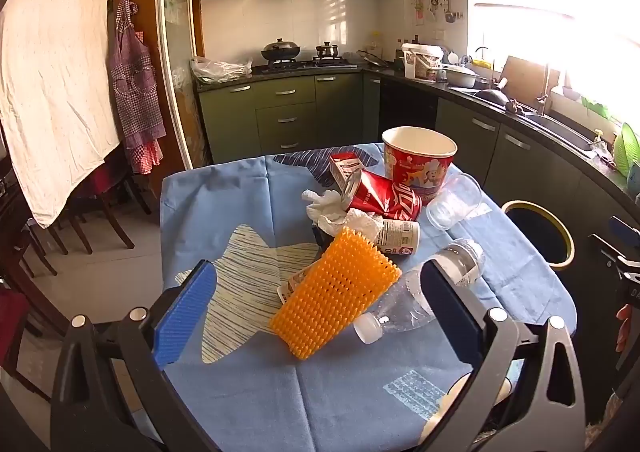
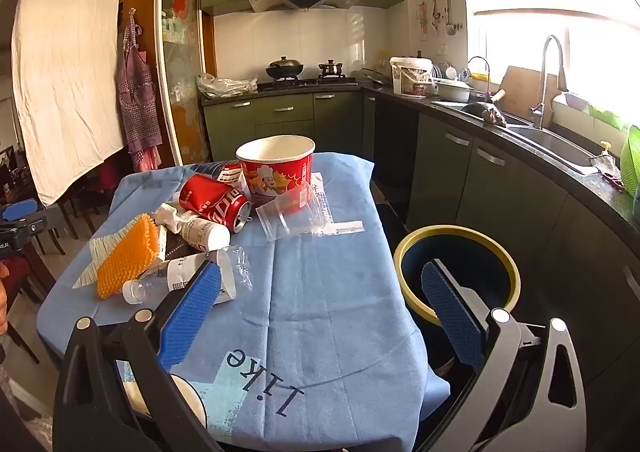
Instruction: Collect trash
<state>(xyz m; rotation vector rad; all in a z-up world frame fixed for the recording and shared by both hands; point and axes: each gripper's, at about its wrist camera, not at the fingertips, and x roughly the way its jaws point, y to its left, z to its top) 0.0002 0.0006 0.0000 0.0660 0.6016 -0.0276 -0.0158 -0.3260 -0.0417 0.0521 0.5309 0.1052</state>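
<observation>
Trash heap sits on the blue tablecloth (image 2: 328,292), left-centre of the table in the right wrist view. Nearest piece: clear plastic bottle (image 1: 420,292), crushed, white cap on, lying flat; long axis runs near-left to far-right in the left wrist view, cap toward the camera. An orange spiked plastic piece (image 1: 336,296) leans over its cap end, tilted, long axis also near-left to far-right. Behind it, crumpled white tissue (image 1: 332,208) and a small white bottle (image 1: 400,238) on its side. Red cola can (image 1: 380,196) lies on its side, dented, one end pointing far-left. A red carton (image 1: 346,168) is beside it. A clear plastic cup (image 1: 454,202) lies tipped over against the red paper bucket (image 1: 418,164), which stands upright, mouth open.

Left gripper (image 1: 320,300): jaws spread wide, holding nothing, framing the orange piece and the bottle from the near side, above the cloth.

Right gripper (image 2: 320,304): jaws wide apart, empty, over the near-right table edge; its right finger shows in front of the yellow-rimmed bin (image 2: 508,264), which stands on the floor just beside the table's right side.
</observation>
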